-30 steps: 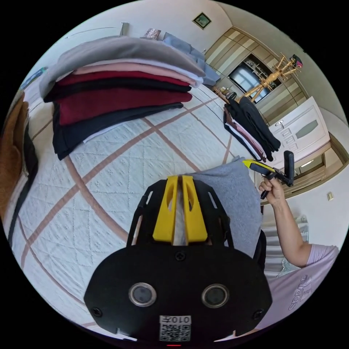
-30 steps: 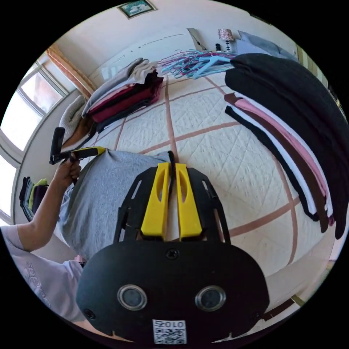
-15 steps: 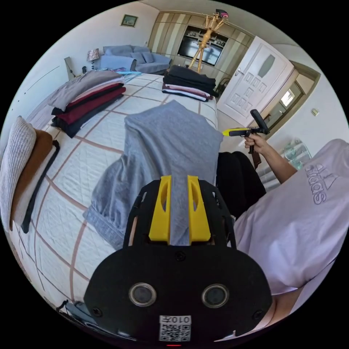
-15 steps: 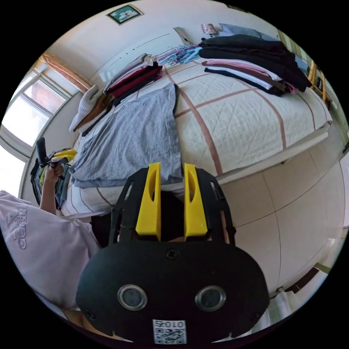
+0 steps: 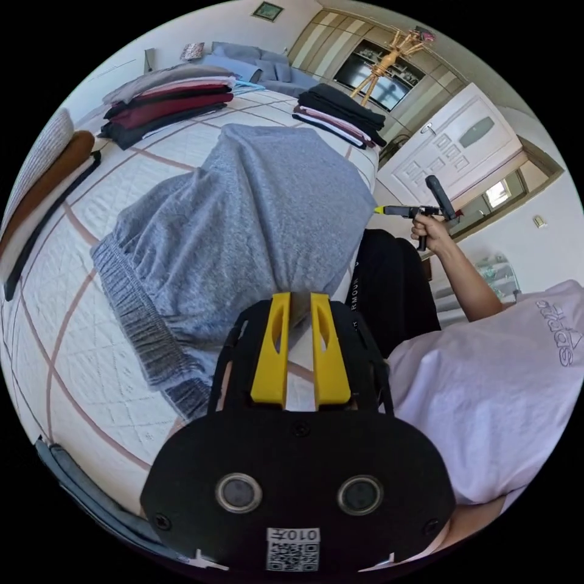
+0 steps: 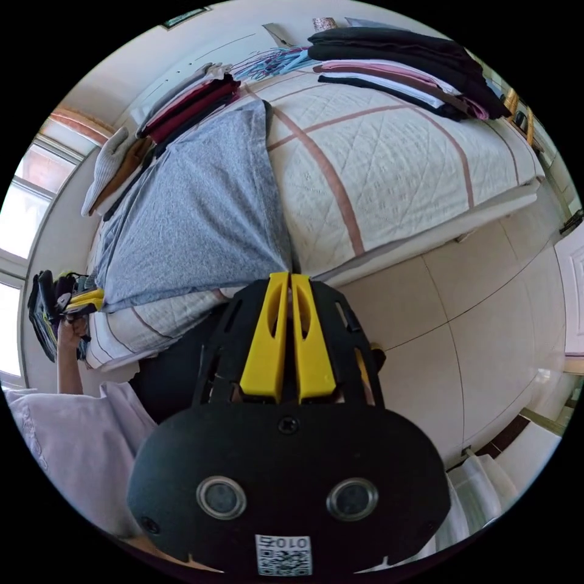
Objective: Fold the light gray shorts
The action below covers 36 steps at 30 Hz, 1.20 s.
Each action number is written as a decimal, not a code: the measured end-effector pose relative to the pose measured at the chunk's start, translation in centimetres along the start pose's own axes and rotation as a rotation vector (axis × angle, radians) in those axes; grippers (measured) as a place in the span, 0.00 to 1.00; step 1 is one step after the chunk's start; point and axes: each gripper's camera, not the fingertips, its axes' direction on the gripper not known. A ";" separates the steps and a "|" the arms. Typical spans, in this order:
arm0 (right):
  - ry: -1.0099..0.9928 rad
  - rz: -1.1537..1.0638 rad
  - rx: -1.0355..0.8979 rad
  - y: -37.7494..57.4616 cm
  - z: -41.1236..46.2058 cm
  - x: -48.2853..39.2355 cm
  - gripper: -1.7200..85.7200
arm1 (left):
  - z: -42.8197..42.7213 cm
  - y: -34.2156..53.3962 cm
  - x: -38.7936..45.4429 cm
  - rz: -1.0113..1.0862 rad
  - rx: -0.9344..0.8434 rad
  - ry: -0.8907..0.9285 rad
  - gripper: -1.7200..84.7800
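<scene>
Two grippers pinch corners of gray shorts (image 5: 255, 201) lying spread on a quilted bed (image 6: 389, 164). Left gripper (image 5: 299, 298) has its jaws nearly closed on a bunched corner of fabric. Right gripper (image 6: 289, 278) has its jaws closed on another corner at the bed's edge.

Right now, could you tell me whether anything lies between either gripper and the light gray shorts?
Nothing visible does: the left gripper and right gripper both pinch corners of the light gray shorts spread on the quilted bed.
</scene>
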 end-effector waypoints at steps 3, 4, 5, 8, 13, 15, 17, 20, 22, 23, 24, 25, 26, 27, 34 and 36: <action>0.036 -0.005 -0.014 0.0 0.6 -1.1 0.06 | -3.2 0.6 0.1 -0.010 0.037 0.063 0.12; 0.042 -0.004 -0.013 0.2 0.6 -1.3 0.07 | -5.3 1.2 -0.5 -0.053 0.088 0.054 0.13; 0.050 0.004 -0.011 0.6 0.5 -1.5 0.08 | -7.7 1.9 -1.6 -0.120 0.143 0.007 0.14; 0.056 0.059 -0.004 2.2 0.2 -2.0 0.10 | -12.8 3.7 -5.5 -0.314 0.255 -0.157 0.15; 0.119 0.015 0.143 4.8 -1.1 -6.5 0.11 | -15.9 2.1 -11.1 -0.428 0.359 -0.198 0.16; 0.191 -0.033 0.174 5.3 -1.2 -9.1 0.11 | -15.4 0.5 -12.8 -0.444 0.331 -0.172 0.17; 0.229 -0.054 0.189 5.7 -1.2 -10.5 0.10 | -14.3 -1.2 -14.0 -0.451 0.282 -0.097 0.17; 0.256 -0.069 0.189 6.1 -0.7 -11.9 0.10 | -13.5 -2.5 -12.6 -0.401 0.247 -0.080 0.16; 0.245 -0.066 0.184 6.3 -0.2 -12.2 0.09 | -14.0 -2.4 -10.9 -0.361 0.248 -0.146 0.15; 0.229 -0.064 0.183 6.4 0.1 -12.4 0.08 | -14.7 -2.0 -10.4 -0.356 0.271 -0.132 0.15; 0.215 -0.067 0.183 6.5 0.4 -12.7 0.08 | -15.3 -1.7 -10.2 -0.359 0.292 -0.113 0.15; 0.210 -0.072 0.182 6.5 0.6 -12.9 0.08 | -16.9 -0.5 -10.3 -0.384 0.366 -0.069 0.15; 0.208 -0.083 0.180 6.5 0.9 -13.3 0.07 | -19.0 1.3 -10.6 -0.439 0.475 -0.022 0.15; 0.213 -0.094 0.181 6.5 1.2 -13.8 0.07 | -20.0 2.3 -10.8 -0.468 0.526 0.002 0.15; 0.188 -0.167 0.154 6.2 3.7 -16.7 0.07 | -19.4 3.0 -13.7 -0.596 0.409 0.135 0.17; 0.200 -0.208 0.156 6.5 4.0 -18.2 0.07 | -21.2 3.8 -12.6 -0.616 0.450 0.087 0.18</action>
